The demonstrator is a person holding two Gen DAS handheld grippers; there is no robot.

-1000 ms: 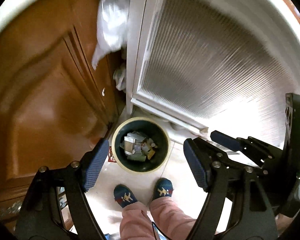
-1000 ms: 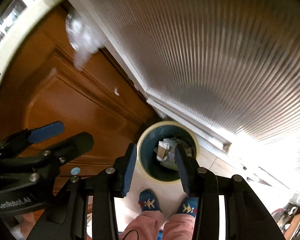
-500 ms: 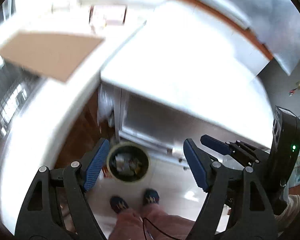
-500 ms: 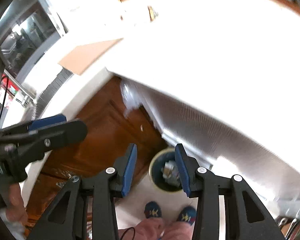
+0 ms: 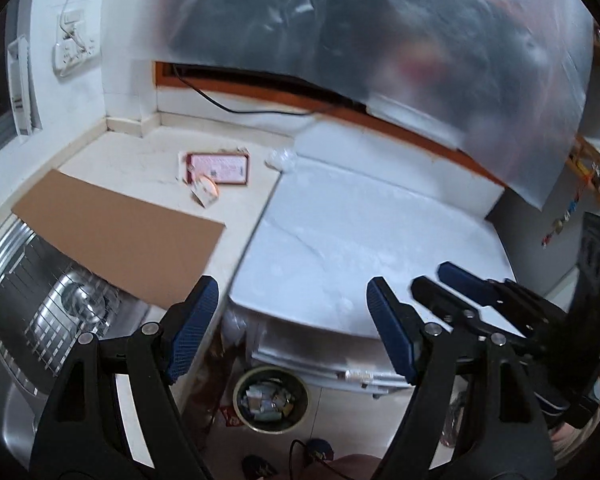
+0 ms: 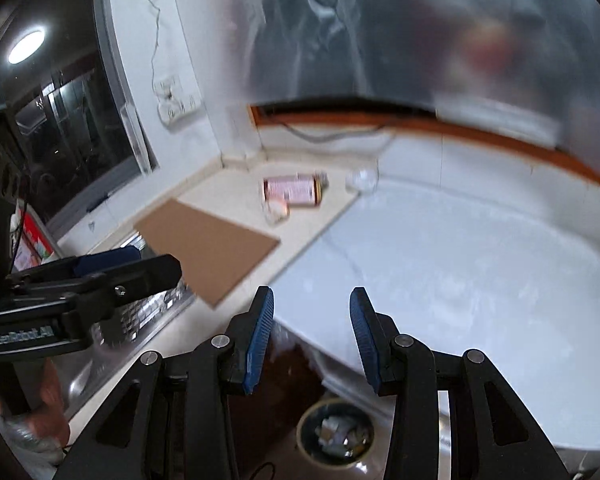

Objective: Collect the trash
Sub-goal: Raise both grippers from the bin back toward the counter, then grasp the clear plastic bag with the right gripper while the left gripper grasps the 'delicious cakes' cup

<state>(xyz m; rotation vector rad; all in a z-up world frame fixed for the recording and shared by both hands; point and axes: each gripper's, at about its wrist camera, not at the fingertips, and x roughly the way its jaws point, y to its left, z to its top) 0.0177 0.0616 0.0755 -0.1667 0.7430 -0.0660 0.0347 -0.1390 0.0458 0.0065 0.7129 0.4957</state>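
both grippers hang above the counter edge, empty and touching nothing. the left gripper [image 5: 292, 320] has its jaws wide apart. the right gripper [image 6: 310, 336] has its jaws apart by a narrower gap.

trash remaining on the counter lies ahead of and beyond both sets of jaws, well apart from them:
- a pink packet [image 5: 219, 169], flat, long axis running roughly crosswise to the left jaws; ahead of them and slightly to their left.
- a small crumpled wrapper [image 5: 206, 192] touching the packet's near corner.
- a clear crumpled piece [image 5: 280, 158] ahead of the left jaws, at the seam between the counter and the white appliance top [image 5: 380, 240].
- a flat cardboard sheet [image 5: 120, 236] left of and just beyond the left jaw, its near edge overhanging the sink [image 5: 40, 308].

in the right wrist view the packet [image 6: 294, 189] lies ahead and slightly left of the jaws, so the left gripper appears nearer to it.

the trash bin [image 5: 271, 400] stands on the floor below and behind the jaws, already holding scraps.

judgement: the next move is a forward reach to the packet, with the jaws turned to close across its short axis. the wrapper beside it may be dragged along.
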